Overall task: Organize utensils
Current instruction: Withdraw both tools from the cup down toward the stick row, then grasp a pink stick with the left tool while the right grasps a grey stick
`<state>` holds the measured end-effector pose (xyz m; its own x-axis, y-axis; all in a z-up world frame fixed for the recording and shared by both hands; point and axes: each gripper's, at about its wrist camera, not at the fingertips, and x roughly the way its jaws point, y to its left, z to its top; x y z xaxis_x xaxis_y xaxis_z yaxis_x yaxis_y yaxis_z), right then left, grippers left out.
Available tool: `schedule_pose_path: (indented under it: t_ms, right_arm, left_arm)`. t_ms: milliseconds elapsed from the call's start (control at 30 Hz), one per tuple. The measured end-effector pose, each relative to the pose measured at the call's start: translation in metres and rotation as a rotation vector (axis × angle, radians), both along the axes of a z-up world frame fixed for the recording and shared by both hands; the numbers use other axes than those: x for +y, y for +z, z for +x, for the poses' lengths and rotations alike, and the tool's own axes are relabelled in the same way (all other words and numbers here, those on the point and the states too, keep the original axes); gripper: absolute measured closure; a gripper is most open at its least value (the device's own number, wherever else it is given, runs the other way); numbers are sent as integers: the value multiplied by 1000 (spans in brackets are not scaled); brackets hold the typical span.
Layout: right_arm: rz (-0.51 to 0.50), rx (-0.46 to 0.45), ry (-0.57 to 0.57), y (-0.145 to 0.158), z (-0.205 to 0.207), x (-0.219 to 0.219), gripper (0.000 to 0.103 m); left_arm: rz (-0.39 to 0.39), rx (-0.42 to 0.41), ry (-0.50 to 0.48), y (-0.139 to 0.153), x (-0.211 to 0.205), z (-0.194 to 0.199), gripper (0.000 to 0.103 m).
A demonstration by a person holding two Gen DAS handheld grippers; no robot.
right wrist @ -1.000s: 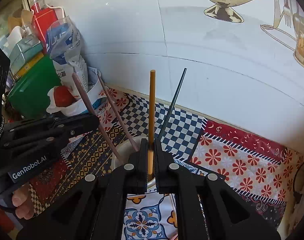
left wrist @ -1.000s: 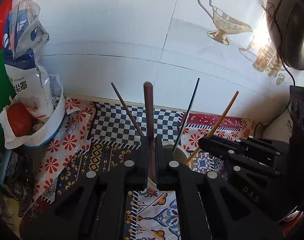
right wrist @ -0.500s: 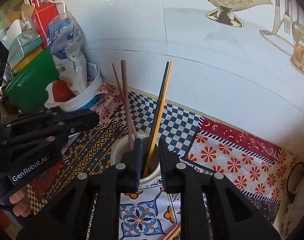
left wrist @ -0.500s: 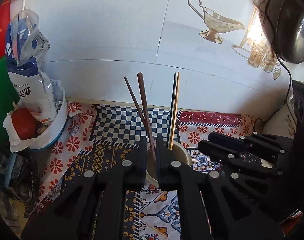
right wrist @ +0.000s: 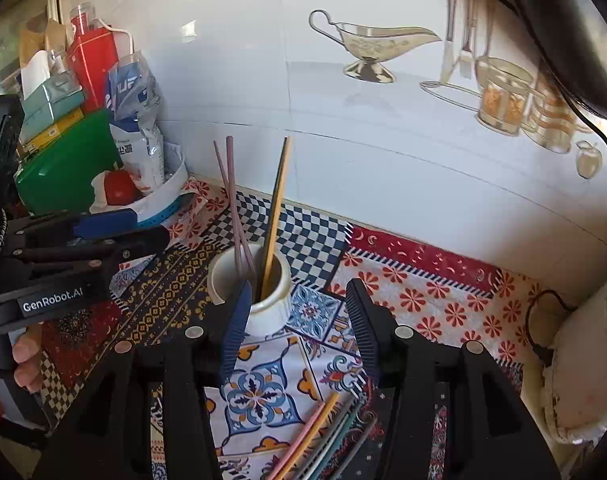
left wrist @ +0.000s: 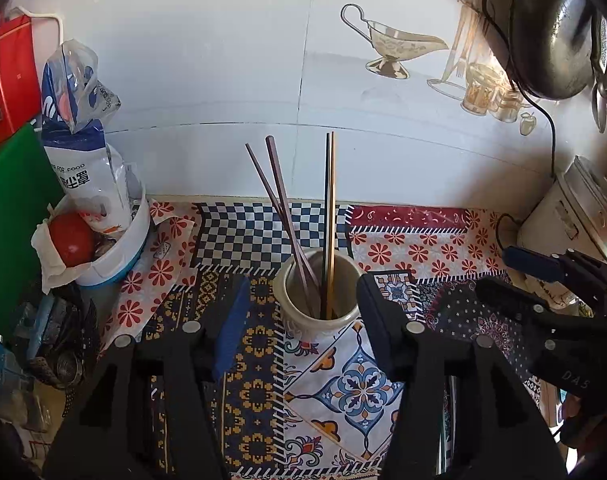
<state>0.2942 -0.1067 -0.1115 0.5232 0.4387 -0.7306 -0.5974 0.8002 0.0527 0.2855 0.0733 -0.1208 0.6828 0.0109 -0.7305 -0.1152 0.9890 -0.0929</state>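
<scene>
1. Nearest, loose chopsticks (right wrist: pixel 315 436) lie on the patterned cloth (right wrist: pixel 263 392), not yet sorted.
2. Both grippers, left gripper (left wrist: pixel 303 312) and right gripper (right wrist: pixel 299 308), now stand spread and empty, having released their sticks.
3. Beyond, the cup (left wrist: pixel 317 296) holds four chopsticks (left wrist: pixel 303 220) upright, so that pair is done.

4 chopsticks (left wrist: pixel 330 216) upright in cream cup (left wrist: pixel 317 322) — more loose ones (right wrist: pixel 317 436) flat on patterned cloth.
</scene>
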Motion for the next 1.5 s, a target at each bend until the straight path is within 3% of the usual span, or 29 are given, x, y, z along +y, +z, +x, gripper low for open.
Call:
schedule_pose_path:
  t_ms: [300, 733, 800, 967, 1067, 1167, 1333, 1500]
  right_arm:
    - [-70, 8, -156, -20, -25, -64, 46]
    - [-147, 184, -294, -110, -59, -105, 46]
    - [-153, 226, -297, -126, -62, -104, 49]
    - [-116, 341, -282, -156, -63, -101, 71]
    - [-99, 381, -279, -165, -59, -99, 76]
    - [-97, 366, -266, -165, -60, -95, 82]
    - [-178, 301, -227, -168, -66, -88, 92]
    - [-191, 303, -201, -166, -67, -103, 94]
  left_arm:
    - [-19, 87, -80, -36, -31, -15, 45]
    - [6, 283, -196, -115, -86, -30, 45]
    - [-2, 309, -201, -125, -90, -34, 45]
    - [-23, 353, -222, -144, -97, -38, 46]
    - [-36, 362, -231, -149, -100, -39, 48]
    - [-49, 368, -246, -152, -104, -38, 53]
    - [-74, 396, -276, -162, -113, -29, 66]
    - [-90, 414, -304, -169, -123, -22, 74]
